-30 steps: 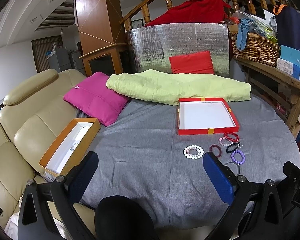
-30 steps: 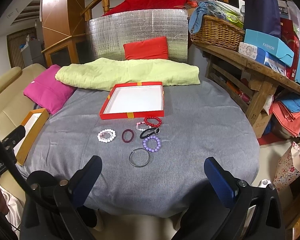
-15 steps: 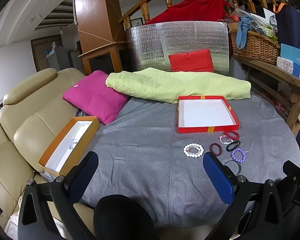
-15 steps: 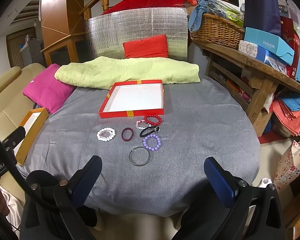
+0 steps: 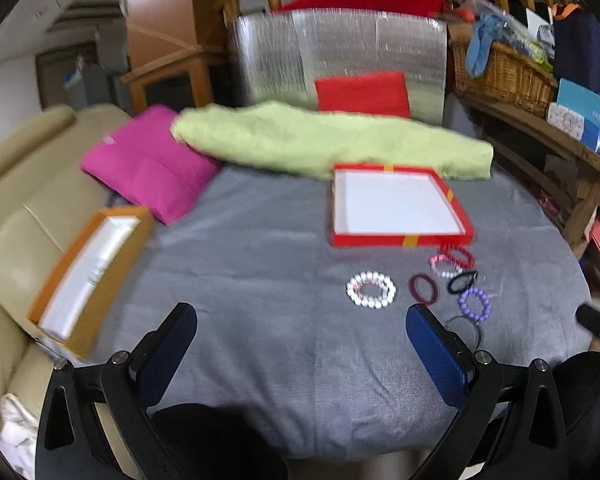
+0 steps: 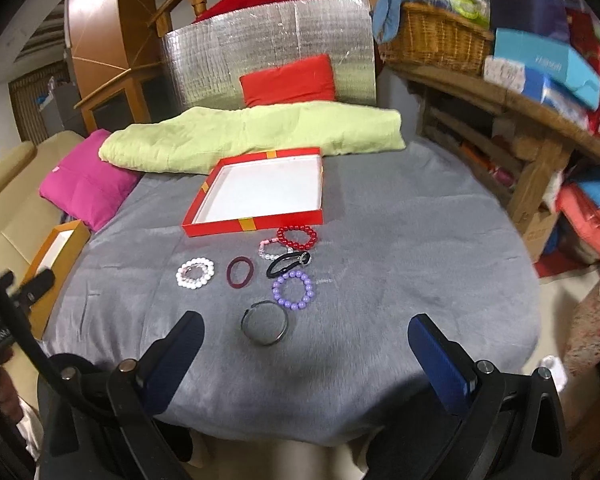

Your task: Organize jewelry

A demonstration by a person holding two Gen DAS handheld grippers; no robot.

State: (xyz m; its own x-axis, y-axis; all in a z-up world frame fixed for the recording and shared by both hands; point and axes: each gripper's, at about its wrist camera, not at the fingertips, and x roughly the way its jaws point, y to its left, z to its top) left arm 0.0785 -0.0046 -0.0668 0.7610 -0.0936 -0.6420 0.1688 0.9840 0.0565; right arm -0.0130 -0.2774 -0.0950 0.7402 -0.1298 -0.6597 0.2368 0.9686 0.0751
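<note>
You're at the approach step: both your left gripper (image 5: pixel 300 344) and right gripper (image 6: pixel 306 354) gape wide and empty, so drop onto the thin metal bangle (image 6: pixel 265 323) at 12 o'clock, then carry it to the shallow red cardboard tray (image 6: pixel 236 224).

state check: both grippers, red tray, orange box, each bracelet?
left gripper: open, empty
right gripper: open, empty
red tray: open, empty
orange box: open
white bracelet: flat on cloth
purple bracelet: flat on cloth
metal bangle: flat, nearest right gripper
</note>
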